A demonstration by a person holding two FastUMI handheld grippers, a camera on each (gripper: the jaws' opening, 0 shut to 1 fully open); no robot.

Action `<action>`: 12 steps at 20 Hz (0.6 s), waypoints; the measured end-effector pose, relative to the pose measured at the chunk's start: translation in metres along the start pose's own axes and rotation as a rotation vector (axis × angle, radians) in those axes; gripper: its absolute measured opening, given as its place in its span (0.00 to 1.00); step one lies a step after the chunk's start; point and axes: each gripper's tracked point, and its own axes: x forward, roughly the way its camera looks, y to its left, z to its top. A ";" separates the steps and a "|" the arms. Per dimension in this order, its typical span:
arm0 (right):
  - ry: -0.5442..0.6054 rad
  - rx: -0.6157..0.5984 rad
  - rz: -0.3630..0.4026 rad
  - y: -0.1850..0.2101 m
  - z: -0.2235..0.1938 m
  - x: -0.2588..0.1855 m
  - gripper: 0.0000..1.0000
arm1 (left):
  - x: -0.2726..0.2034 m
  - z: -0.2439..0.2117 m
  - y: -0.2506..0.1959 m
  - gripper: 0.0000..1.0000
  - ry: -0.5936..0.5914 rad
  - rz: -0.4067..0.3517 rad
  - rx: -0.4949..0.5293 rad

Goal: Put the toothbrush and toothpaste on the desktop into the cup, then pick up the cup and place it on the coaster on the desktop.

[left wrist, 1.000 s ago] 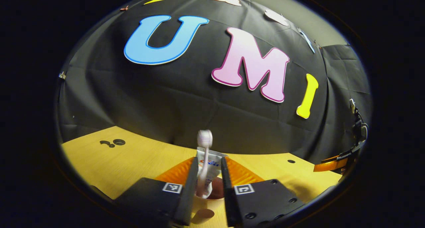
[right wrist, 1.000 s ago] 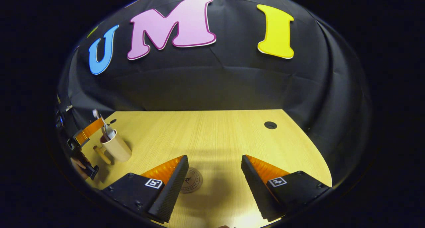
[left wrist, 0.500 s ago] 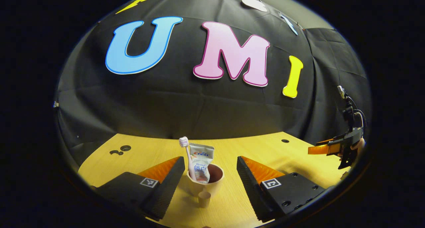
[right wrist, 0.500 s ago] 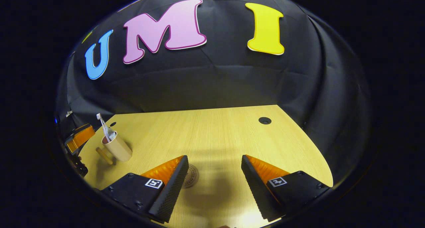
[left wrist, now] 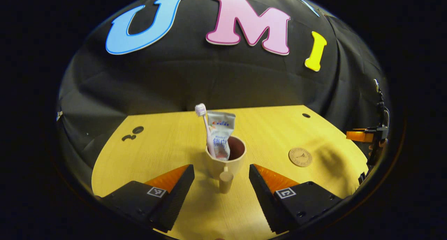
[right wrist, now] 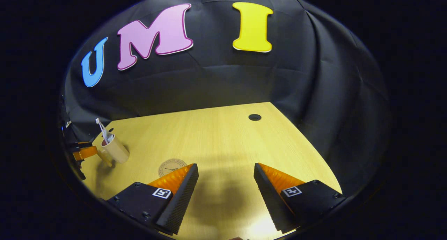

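A beige cup (left wrist: 225, 163) with a peg handle stands on the wooden desktop (left wrist: 167, 145). In it lean a white toothbrush (left wrist: 206, 128) and a toothpaste tube (left wrist: 220, 137). My left gripper (left wrist: 221, 173) is open, just short of the cup, one finger to each side of the handle. A round brown coaster (left wrist: 300, 157) lies to the cup's right. In the right gripper view, the cup (right wrist: 115, 151) sits far left and the coaster (right wrist: 169, 166) lies just beyond the left finger of my open right gripper (right wrist: 225, 172), which holds nothing.
The black cloth wall rises behind the desktop. Small dark holes mark the desktop (left wrist: 138, 130) (right wrist: 255, 117). The right gripper (left wrist: 366, 137) shows at the far right edge of the left gripper view, and the left gripper (right wrist: 82, 152) at the far left of the right gripper view.
My left gripper let go of the toothbrush, opened and drew back from the cup. The right gripper shifted back and turned right, so the coaster now shows beyond its left finger.
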 end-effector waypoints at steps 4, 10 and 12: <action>0.028 0.029 -0.072 -0.039 -0.020 -0.011 0.99 | 0.012 -0.014 0.003 0.98 0.130 -0.018 -0.054; 0.051 0.113 -0.137 -0.073 -0.038 -0.024 0.98 | 0.035 -0.028 0.002 0.98 0.325 -0.029 -0.080; 0.054 0.118 -0.147 -0.078 -0.042 -0.026 0.98 | 0.044 -0.034 0.002 0.98 0.383 -0.031 -0.079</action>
